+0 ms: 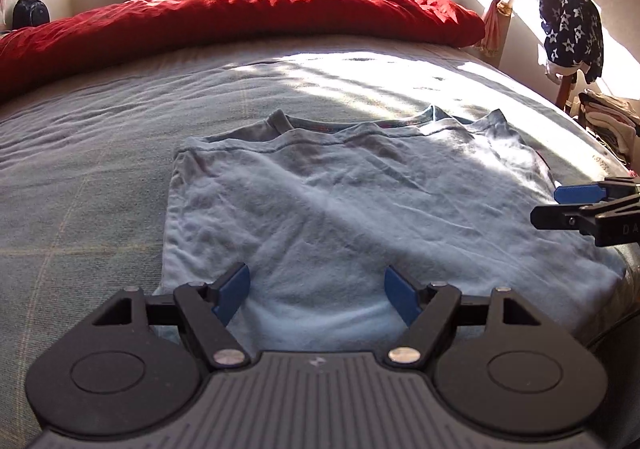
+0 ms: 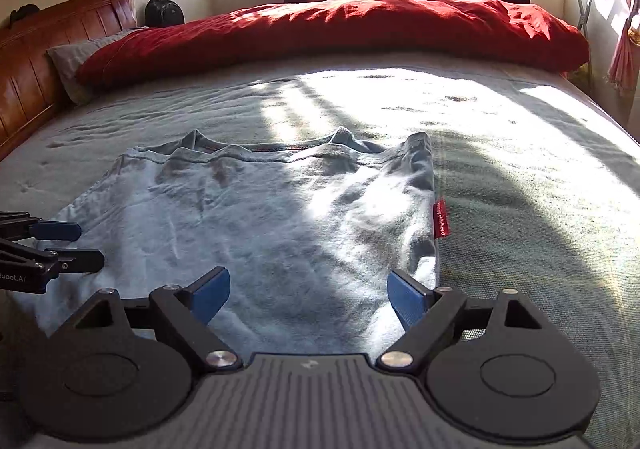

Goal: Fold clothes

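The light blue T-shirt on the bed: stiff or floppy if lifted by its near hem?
The T-shirt looks thin and rumpled, so it would probably drape limply. Pushed, it would likely bunch against the textured bedspread rather than slide.

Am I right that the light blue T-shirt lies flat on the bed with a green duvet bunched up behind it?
Not quite: the duvet is red, not green, as the right wrist view shows. The rest holds: the light blue T-shirt lies flat on the bed in front of it.

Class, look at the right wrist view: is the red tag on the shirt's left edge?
No, the red tag sits on the shirt's right edge.
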`<state>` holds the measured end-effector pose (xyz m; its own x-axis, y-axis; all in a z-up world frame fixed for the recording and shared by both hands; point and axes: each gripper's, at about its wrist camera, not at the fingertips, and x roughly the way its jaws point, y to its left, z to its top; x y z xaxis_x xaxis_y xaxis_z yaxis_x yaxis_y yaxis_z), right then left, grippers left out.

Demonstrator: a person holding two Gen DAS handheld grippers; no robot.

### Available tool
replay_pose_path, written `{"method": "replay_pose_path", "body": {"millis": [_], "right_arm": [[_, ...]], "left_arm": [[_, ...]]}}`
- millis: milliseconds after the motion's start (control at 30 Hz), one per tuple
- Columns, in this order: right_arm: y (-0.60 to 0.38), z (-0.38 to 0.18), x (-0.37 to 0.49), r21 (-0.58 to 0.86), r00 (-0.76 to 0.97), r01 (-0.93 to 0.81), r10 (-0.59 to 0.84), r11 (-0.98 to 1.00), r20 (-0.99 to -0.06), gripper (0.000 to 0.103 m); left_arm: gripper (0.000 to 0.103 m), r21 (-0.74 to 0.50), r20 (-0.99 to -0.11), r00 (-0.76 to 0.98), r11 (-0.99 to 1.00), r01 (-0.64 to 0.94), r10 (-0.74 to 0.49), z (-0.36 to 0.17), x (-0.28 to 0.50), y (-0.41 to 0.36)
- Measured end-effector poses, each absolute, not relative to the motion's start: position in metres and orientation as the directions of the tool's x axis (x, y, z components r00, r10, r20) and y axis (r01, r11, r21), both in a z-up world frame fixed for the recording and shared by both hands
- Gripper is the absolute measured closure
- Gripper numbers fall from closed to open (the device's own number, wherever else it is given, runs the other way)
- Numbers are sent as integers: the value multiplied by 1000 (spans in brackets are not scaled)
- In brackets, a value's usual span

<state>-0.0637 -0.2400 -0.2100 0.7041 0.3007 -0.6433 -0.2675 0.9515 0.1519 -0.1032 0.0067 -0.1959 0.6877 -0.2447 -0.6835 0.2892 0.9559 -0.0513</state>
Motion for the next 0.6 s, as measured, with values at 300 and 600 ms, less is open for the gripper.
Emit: {"method": "replay_pose_path", "body": {"millis": [300, 600], "right_arm": [[-249, -221, -24, 183, 687, -271, 323, 945, -651, 4], [-253, -206, -4, 231, 683, -261, 348, 937, -642, 1]], "left_arm": [[22, -64, -678, 695, 961, 269, -239, -204, -53, 5], [22, -80, -691, 686, 968, 240, -227, -187, -32, 3]]}}
